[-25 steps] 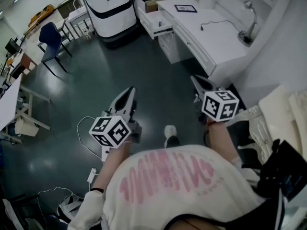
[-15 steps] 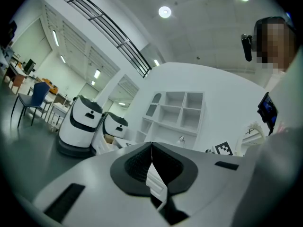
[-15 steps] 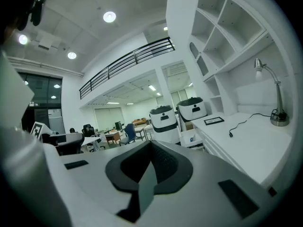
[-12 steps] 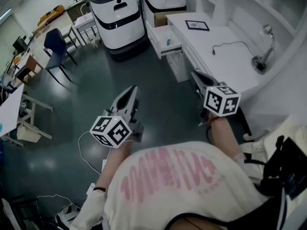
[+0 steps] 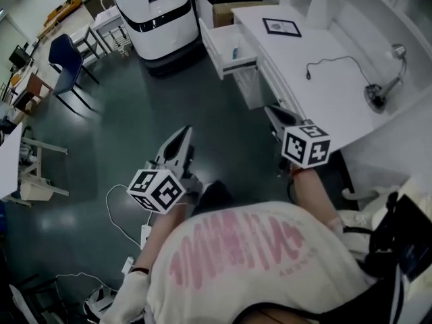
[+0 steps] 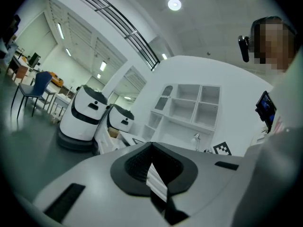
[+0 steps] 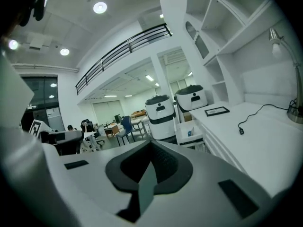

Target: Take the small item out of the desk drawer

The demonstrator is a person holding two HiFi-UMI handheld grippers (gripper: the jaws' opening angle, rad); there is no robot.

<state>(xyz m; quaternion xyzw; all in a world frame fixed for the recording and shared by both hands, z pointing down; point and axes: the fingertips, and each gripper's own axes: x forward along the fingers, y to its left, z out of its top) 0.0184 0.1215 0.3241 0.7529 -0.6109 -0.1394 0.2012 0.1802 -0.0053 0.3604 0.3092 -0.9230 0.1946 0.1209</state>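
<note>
Well ahead of both grippers, the desk drawer (image 5: 210, 46) stands pulled out from the white desk (image 5: 317, 86), at about twelve o'clock in the head view. The small item (image 5: 235, 50) lies inside it, a bluish thing too small to tell more of; in the right gripper view the same item (image 7: 190, 133) shows in the open drawer at about one o'clock from the jaws. The left gripper (image 5: 183, 135) is held out over the dark floor (image 5: 135, 113), well apart from the desk, and its tip points toward twelve o'clock. In its own view the jaws meet along one seam with nothing between them. The right gripper (image 5: 273, 113) hangs just beside the desk's front edge, at about three o'clock from the left one, its tip pointing toward eleven o'clock. Its jaws are likewise pressed together and empty, as the right gripper view shows plainly. Neither gripper touches the drawer. On the desk top a desk lamp (image 5: 381, 93) stands at the three o'clock side with a black cable (image 5: 331, 63) lying beside it, and a dark framed panel (image 5: 282, 26) lies flat near the far end. Two white machines (image 5: 152, 9) stand beyond the drawer at about eleven o'clock, and a blue chair (image 5: 67, 59) further out at ten o'clock.
</note>
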